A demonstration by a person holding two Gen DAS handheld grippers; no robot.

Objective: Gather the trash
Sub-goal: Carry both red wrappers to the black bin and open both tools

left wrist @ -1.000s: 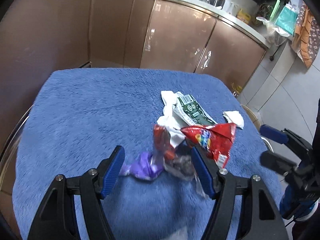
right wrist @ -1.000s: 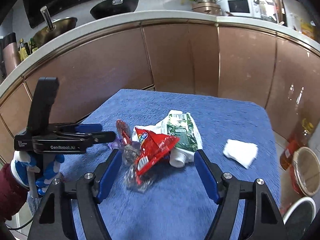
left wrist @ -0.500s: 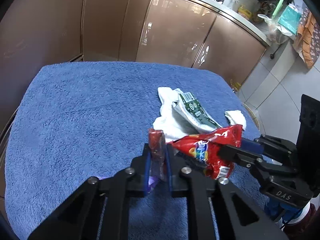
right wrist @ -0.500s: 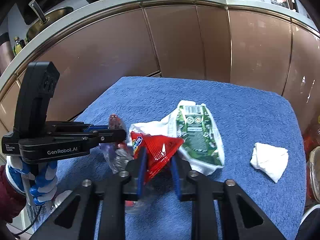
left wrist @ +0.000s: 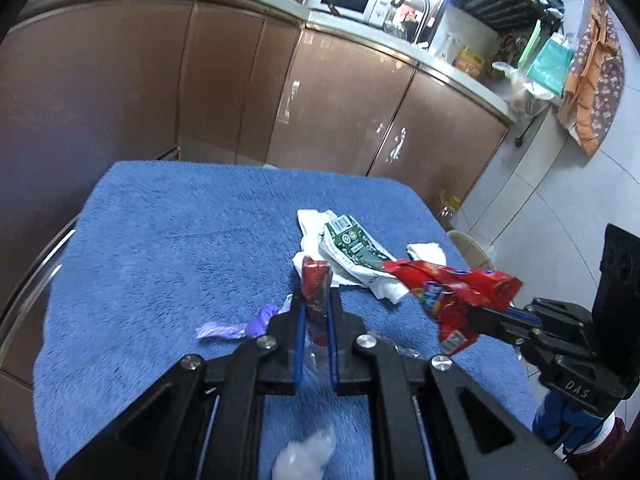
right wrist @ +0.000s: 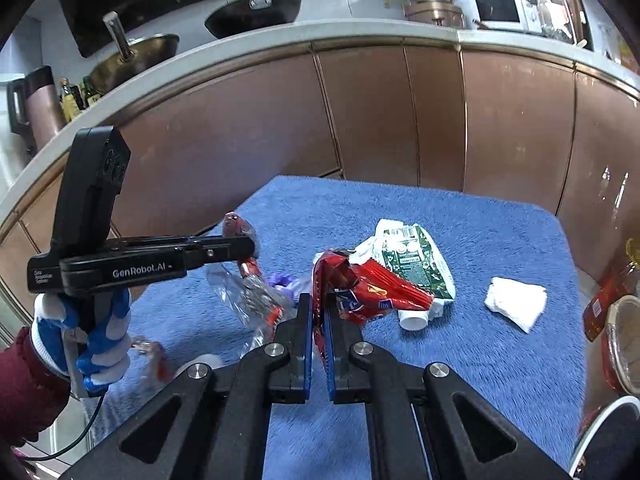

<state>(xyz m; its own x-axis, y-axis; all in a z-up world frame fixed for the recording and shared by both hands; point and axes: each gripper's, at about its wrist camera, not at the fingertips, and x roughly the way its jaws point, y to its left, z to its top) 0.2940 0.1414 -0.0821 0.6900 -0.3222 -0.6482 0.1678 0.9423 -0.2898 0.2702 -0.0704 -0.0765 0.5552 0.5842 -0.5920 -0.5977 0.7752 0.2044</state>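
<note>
Both grippers clamped on wrappers above the blue-towelled surface (left wrist: 168,240).
Left gripper (left wrist: 315,300) jaws are closing on a clear red-tipped wrapper (left wrist: 315,280); right gripper (right wrist: 318,312) pinches a red snack bag (right wrist: 372,284). A green pouch (right wrist: 416,256), white tissue (right wrist: 514,298) and purple scrap (left wrist: 240,326) lie on the towel.

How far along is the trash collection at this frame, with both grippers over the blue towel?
Done: nothing shows as binned yet.

In hand: the left gripper, jaws closing, pinches a clear-and-red wrapper; the right gripper is shut on the red snack bag.

Left on the blue towel: the green-and-white packet, a white tissue wad and a purple scrap.
</note>
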